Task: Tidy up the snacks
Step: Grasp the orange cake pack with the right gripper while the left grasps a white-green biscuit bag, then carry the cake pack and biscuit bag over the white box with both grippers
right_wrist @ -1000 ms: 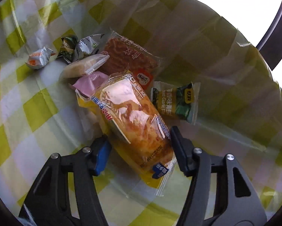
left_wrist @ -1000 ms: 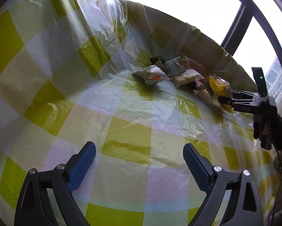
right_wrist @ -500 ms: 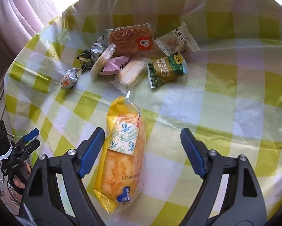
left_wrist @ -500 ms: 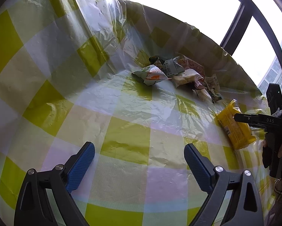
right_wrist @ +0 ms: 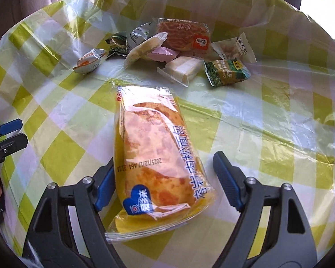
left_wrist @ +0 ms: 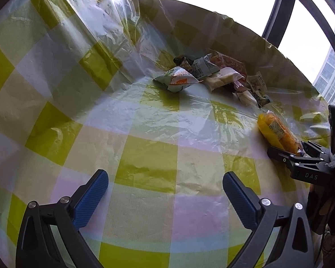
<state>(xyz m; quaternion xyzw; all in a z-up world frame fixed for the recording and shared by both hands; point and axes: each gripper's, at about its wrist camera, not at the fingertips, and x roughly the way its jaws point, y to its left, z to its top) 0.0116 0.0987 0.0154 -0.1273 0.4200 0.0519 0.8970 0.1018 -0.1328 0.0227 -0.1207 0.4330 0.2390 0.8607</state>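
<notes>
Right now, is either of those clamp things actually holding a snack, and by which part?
Nothing is held. The yellow bread packet lies on the tablecloth between the right gripper's open jaws; the left gripper's jaws are opening over bare cloth.

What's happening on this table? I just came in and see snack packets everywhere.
A person with a gripper in each hand is sorting snacks on a checked tablecloth. The right gripper is open around a big yellow bread packet lying flat, apart from the pile of small packets. The bread touches one pad, not the other. The left gripper hangs empty over bare cloth, its jaws opening.

Yellow bread packet (right_wrist: 158, 154), green-white checked tablecloth (left_wrist: 145, 169)
</notes>
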